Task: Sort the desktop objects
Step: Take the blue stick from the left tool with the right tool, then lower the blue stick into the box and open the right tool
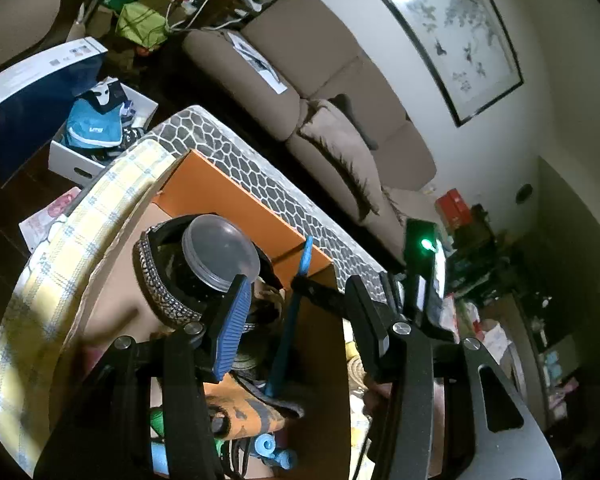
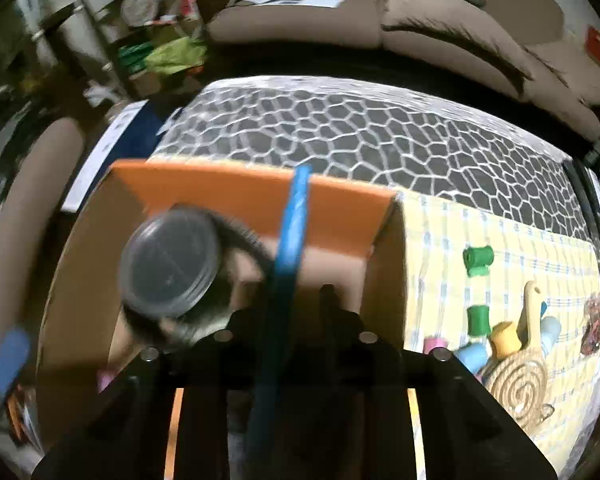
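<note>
Jaws: the left gripper (image 1: 298, 280) stands spread. Its blue-ribbed pad is inside the cardboard box (image 2: 240, 188) and its black finger is outside the box's near wall; neither is seen pressing on anything. The right gripper (image 2: 284, 302) has its dark jaws slightly apart with the blue rod (image 2: 296, 208) running up between them. The right wrist view is blurred, but a gap shows on each side of the rod.

Brown sofa (image 1: 300, 60): behind the table, with cushions and a sheet of paper on it.

Table (image 2: 360, 128): grey pebble-pattern top. The box and the yellow checked cloth (image 2: 480, 240) lie on it side by side, the cloth to the right of the box in the right wrist view.

Box: open at the top, orange flap raised at the far side. It already holds several items.

Clear round container (image 2: 172, 260): inside the box at its left, lid uppermost, resting on a dark beaded band (image 1: 156, 280).

Blue rod: stands inside the box, tilted, its top against the orange flap.

Woven spiral mat (image 2: 518, 384): on the cloth, near corner.

Spools: two green spools (image 2: 478, 258) and a yellow spool (image 2: 506, 338) remain on the cloth, outside the box, the yellow one beside the mat.
</note>
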`<move>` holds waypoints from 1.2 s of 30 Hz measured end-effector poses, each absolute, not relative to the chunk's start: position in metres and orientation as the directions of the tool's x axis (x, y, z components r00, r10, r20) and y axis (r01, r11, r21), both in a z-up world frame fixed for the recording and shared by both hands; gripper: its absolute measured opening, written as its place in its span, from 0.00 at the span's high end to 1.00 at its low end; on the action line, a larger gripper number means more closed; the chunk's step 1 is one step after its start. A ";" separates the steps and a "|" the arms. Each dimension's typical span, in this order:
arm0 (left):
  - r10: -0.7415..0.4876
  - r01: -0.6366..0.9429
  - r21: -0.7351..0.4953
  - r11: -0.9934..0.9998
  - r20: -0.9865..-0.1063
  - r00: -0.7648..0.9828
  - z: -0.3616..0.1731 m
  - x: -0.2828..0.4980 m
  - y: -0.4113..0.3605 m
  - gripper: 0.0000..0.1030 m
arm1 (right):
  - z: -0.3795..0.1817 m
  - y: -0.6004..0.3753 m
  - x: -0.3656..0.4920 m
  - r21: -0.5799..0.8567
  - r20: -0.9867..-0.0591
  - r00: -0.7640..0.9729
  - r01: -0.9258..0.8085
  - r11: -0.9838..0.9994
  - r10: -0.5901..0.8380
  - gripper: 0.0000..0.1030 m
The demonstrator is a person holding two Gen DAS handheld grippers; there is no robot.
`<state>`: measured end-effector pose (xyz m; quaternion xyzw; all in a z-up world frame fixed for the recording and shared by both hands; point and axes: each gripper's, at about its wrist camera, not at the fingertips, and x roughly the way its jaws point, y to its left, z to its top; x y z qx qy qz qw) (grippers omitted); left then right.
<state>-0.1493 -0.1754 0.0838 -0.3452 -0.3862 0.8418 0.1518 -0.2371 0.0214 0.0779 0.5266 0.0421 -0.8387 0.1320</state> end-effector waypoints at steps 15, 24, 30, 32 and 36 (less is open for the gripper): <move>0.509 0.033 -0.765 -0.643 -0.460 -0.728 0.080 -0.152 -0.196 0.56 | 0.072 -0.040 -0.240 0.027 -0.885 -0.397 0.481 -0.877 -0.245 0.89; 0.497 0.044 -0.766 -0.642 -0.459 -0.736 0.080 -0.151 -0.207 0.56 | 0.051 -0.051 -0.235 0.011 -0.918 -0.335 0.518 -0.855 -0.214 0.91; 0.508 0.038 -0.768 -0.640 -0.459 -0.729 0.079 -0.154 -0.201 0.56 | 0.063 -0.042 -0.237 -0.002 -0.919 -0.343 0.494 -0.870 -0.193 0.84; 0.509 0.036 -0.767 -0.640 -0.459 -0.728 0.080 -0.154 -0.200 0.55 | 0.076 -0.035 -0.237 0.028 -0.901 -0.367 0.480 -0.877 -0.230 0.69; 0.509 0.036 -0.763 -0.646 -0.465 -0.724 0.079 -0.154 -0.198 0.54 | 0.095 -0.025 -0.236 0.017 -0.879 -0.418 0.454 -0.891 -0.230 0.55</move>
